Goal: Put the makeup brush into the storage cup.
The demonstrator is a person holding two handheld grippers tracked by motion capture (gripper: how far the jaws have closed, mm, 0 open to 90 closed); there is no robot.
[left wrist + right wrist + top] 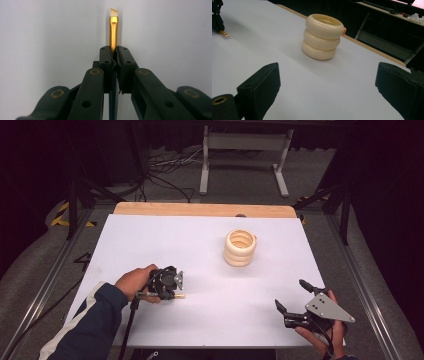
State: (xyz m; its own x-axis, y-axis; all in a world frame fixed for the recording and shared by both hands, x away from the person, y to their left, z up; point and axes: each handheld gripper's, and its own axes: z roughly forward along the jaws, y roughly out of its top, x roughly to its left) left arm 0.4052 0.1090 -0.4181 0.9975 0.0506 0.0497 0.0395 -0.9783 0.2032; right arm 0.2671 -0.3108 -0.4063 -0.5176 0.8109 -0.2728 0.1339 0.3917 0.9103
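A small brush (113, 32) with a gold ferrule and a pale slanted tip sticks out from between the black jaws of my left gripper (113, 50), which is shut on it. From above, the left gripper (169, 285) lies low over the white sheet at the left, and the brush tip (179, 296) pokes out to the right. A cream holder (240, 247) shaped like three stacked rings stands upright right of centre, also seen as the cream holder (322, 36). My right gripper (295, 296) rests at the front right, its jaws wide open and empty (327, 85), pointed toward the holder.
A white sheet (200, 250) covers the table, with a wooden strip (200, 210) along its far edge. Metal rails run down both sides. Behind the table, a white stand (245, 150) and cables sit on the floor.
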